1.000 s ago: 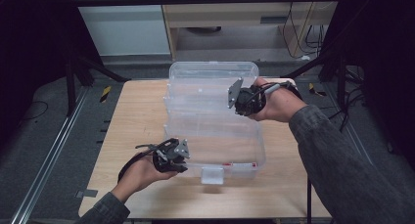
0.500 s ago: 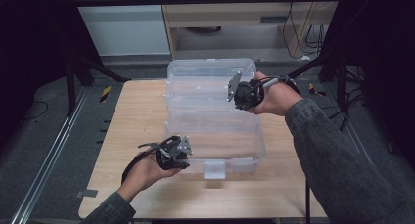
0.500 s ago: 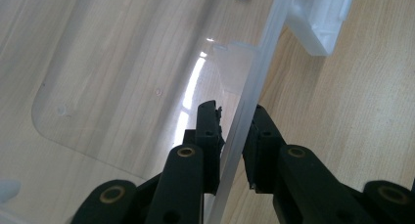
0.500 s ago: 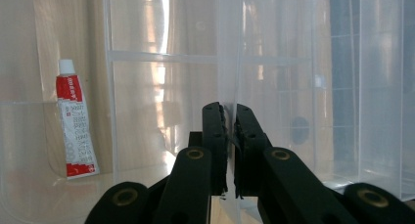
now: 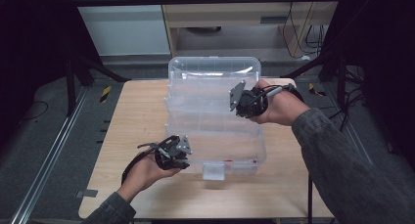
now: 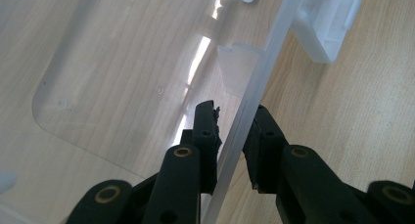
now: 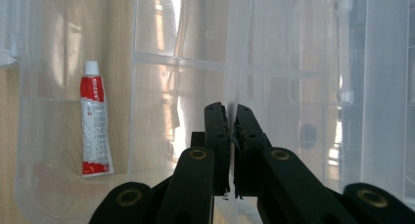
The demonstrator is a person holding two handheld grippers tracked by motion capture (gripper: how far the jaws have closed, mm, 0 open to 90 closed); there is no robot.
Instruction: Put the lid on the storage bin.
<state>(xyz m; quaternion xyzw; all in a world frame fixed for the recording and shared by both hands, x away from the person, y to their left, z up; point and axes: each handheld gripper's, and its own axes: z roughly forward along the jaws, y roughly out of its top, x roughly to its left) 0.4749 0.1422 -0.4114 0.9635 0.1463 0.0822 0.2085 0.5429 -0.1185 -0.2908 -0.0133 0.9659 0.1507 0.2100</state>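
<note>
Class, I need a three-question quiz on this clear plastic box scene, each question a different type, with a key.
1. True or false: the lid of the clear plastic box stands open.
2. Which item lies inside the box? A) a red and white tube B) a pair of scissors C) a roll of tape
3. Fill in: the left gripper has its fingers on either side of the box's front ____.

Key: 1 true. 2 A. 3 wall; one finger sits inside the box, the other outside, near the white latch. The right gripper is shut on a thin clear panel of the box.
</note>
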